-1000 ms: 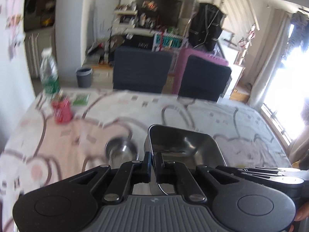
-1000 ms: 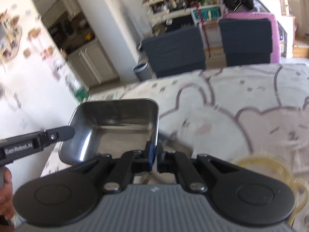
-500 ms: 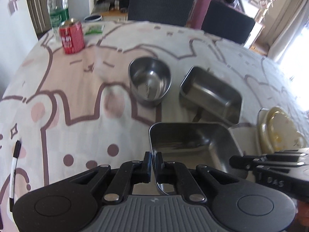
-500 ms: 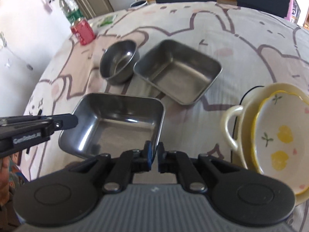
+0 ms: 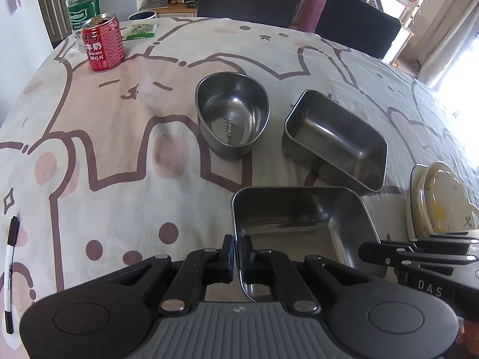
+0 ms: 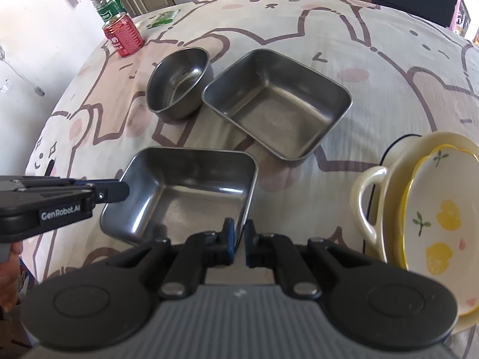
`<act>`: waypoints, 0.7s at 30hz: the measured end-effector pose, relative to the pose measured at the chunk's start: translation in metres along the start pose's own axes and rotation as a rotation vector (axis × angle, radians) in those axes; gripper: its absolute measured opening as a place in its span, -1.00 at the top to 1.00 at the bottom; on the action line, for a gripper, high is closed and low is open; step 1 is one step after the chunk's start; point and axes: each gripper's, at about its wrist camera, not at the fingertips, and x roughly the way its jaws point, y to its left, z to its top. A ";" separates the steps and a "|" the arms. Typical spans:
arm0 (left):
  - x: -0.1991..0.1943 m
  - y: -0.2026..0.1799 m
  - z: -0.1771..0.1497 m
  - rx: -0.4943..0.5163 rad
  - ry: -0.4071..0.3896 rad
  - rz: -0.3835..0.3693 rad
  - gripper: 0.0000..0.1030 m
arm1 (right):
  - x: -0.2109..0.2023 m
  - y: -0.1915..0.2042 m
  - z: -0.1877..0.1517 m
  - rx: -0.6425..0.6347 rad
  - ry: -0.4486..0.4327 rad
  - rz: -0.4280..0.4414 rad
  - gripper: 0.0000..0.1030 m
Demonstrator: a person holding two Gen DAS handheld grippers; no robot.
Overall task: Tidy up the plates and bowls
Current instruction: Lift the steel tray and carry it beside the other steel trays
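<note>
Both tools have come down with the square steel tray between them, from up in the air to low over the table, just in front of the second square steel tray. The left tool is pinching the tray's left wall, nearly closed on the thin rim; the right tool is clamping the right wall the same way. Whether the base is touching the cloth, I cannot tell.

To do this well, the person is probably needing to keep both grips level, settle the tray flat, or nest it squarely into its twin, then let go with both sides together.

Counting: two square steel trays, one round steel bowl, one cream handled dish carrying one yellow-rimmed plate.
</note>
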 end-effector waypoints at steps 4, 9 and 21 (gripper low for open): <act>0.004 -0.002 0.001 0.005 -0.003 -0.001 0.90 | 0.001 -0.001 0.001 0.002 0.003 -0.003 0.84; 0.008 -0.005 0.000 0.025 0.015 0.009 0.90 | 0.005 -0.002 0.000 0.002 0.028 -0.010 0.85; 0.009 -0.005 0.002 0.051 0.025 0.004 0.90 | 0.004 0.000 -0.005 -0.016 0.050 -0.004 0.84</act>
